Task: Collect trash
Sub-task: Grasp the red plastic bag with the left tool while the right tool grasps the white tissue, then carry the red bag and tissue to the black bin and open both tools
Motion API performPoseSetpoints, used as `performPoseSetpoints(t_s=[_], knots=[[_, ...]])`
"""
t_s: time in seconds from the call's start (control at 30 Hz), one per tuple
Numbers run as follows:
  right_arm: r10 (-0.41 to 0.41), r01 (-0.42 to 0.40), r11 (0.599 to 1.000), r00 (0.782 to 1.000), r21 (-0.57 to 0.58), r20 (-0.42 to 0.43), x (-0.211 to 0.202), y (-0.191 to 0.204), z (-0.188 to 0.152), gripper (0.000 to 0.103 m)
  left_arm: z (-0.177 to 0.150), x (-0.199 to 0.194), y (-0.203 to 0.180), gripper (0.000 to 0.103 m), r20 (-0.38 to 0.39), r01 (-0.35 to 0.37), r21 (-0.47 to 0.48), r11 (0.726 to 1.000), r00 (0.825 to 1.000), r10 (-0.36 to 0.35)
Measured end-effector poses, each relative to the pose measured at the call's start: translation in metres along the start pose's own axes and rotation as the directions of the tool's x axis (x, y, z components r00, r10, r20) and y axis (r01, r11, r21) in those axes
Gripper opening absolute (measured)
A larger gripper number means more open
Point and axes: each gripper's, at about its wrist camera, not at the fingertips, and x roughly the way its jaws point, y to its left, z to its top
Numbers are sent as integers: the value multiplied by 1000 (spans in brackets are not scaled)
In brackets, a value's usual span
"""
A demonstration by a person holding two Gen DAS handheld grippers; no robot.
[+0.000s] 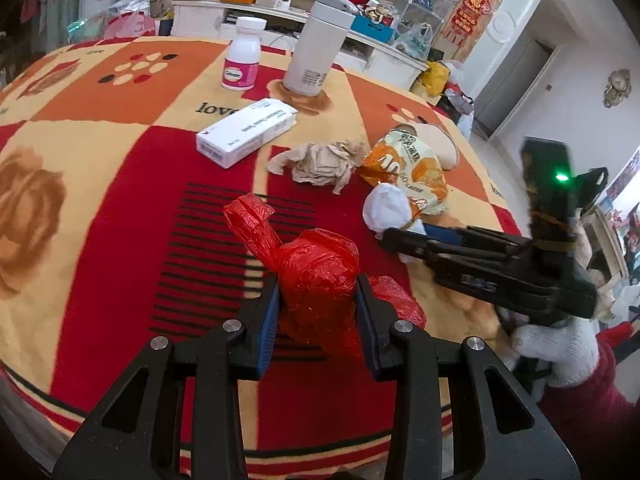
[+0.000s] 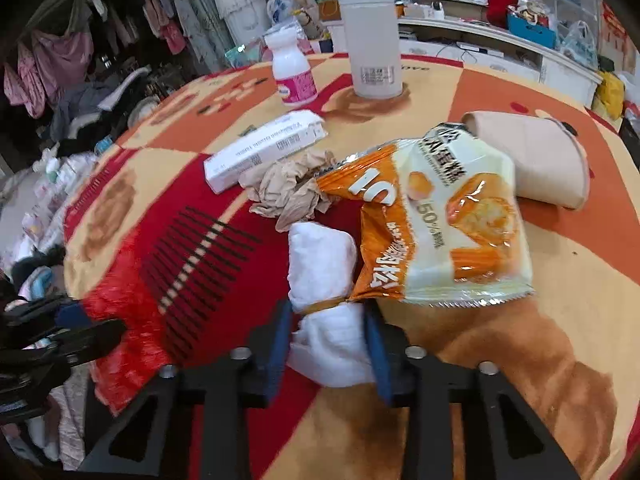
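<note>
My left gripper [image 1: 316, 304] is shut on a crumpled red plastic bag [image 1: 316, 280] just above the blanket-covered table [image 1: 100, 240]. My right gripper [image 2: 326, 336] is shut on a white cloth bundle [image 2: 324, 264] tied with a rubber band; it also shows in the left wrist view [image 1: 386, 206], held by the right gripper [image 1: 394, 240]. An orange snack wrapper [image 2: 444, 224] lies against the bundle, with a crumpled beige tissue [image 2: 288, 192] beside it. The wrapper [image 1: 404, 168] and tissue [image 1: 320, 164] also show in the left wrist view.
A white medicine box [image 1: 244, 132], a pink-labelled pill bottle [image 1: 242, 54] and a white thermos [image 1: 314, 44] stand farther back. A beige paper cup [image 2: 536, 160] lies on its side behind the wrapper. Cluttered shelves [image 1: 300, 12] line the far wall.
</note>
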Motion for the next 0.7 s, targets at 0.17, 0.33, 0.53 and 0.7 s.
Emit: performPoseSetpoints(t_s=[0.17,0.33,0.53,0.7], knots=[[22,-20,999,998,-36,56,-44,-1,-15,31,7,4,-20,33,9,46,18,999,999,-46],[-7,8,1000,997,-6,83,-66,-16,-28,31,8,10,-53,33,0,73,76,994,997,-74],[-70,60,993,992,97,104,-92,-55,-47,31,4,23,-92,33,-31,105,143,984,994,-102],[-118,98,984,985,151,127,-117,-82,-63,31,2,35,-125,33,-51,127,191,973,992,-120]])
